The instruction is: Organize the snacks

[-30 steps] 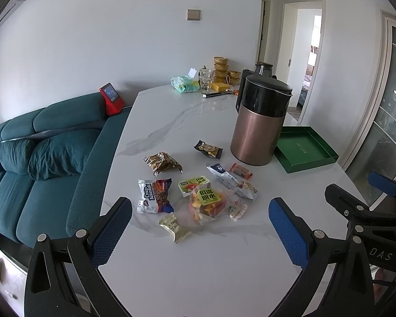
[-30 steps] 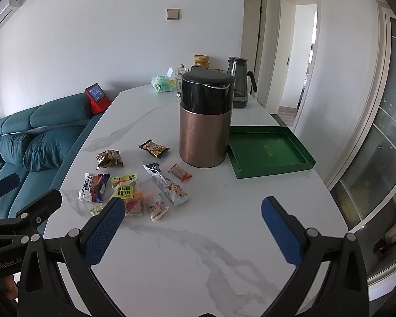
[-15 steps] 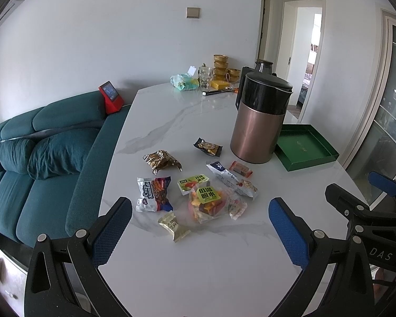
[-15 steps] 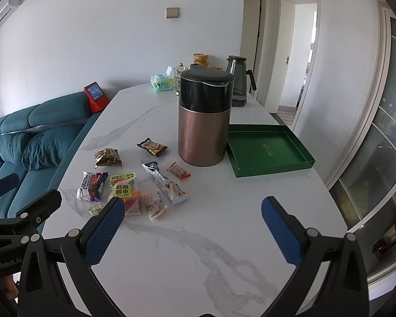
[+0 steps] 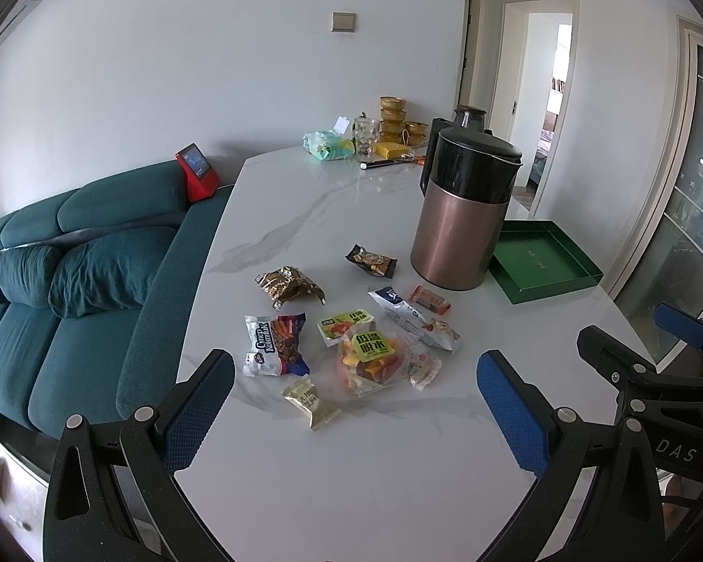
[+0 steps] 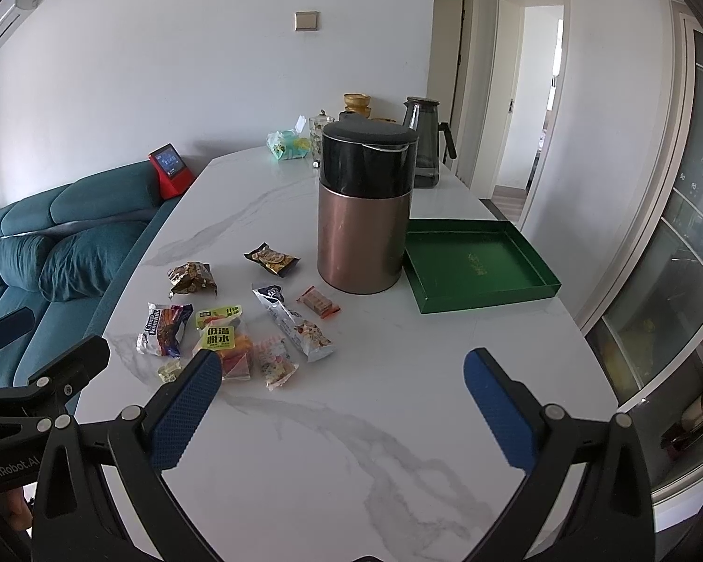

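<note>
A white marble desk (image 5: 351, 477) is seen in both views, with a copper canister (image 5: 459, 225) standing upright near its middle. The snack packets are scattered on the desk just left of and in front of the canister, all apart from the green tray (image 6: 478, 264), which lies just right of the canister and holds nothing.

The pale wrapped candy (image 5: 311, 403), the nearest packet in front of the canister, is shown whole only by the left wrist view; in the right wrist view it is half hidden beside a blue pad. Stacked golden bowls (image 5: 392, 117) behind the canister are seen plainly in the left wrist view, while in the right wrist view they are mostly covered by the canister. A grey pitcher (image 6: 424, 147) behind the canister is shown in full only by the right wrist view. The clear packet with the green label (image 5: 369, 360) and the chocolate bar wrapper (image 5: 274, 344) appear in both views, left of and in front of the canister.

The left gripper (image 5: 354, 403) is held above the desk with its jaws spread wide; nothing is grasped or touched. The right gripper (image 6: 342, 398) is likewise held wide open over bare desk in front of the canister, released and touching nothing.
</note>
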Motion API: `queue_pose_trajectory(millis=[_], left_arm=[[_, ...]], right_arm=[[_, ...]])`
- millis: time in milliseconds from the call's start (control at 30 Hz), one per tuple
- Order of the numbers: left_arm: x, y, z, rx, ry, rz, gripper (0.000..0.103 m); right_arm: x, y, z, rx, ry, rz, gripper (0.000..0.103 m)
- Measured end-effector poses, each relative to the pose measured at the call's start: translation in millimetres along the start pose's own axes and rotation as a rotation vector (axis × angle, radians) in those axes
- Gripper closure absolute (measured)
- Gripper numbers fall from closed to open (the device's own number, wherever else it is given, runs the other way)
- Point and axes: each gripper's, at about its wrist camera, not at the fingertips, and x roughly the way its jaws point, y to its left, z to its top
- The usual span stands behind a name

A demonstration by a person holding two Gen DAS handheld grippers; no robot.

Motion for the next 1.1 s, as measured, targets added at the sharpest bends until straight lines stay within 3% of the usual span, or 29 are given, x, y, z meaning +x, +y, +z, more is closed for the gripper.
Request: queue_pose_trajectory(millis=[600,1100], left_arm=[[32.8,37.4,1.9,-0.014,0.027,0.013,0.001],[103.7,71.7,3.5,-0.078,0.163,0.068,0.001]], right_arm=[[29.4,33.9,6.7,-0.029,0.026,-0.006,0.000],[120.0,42.7,23.3,-0.056,0.159,0.035,0.000]])
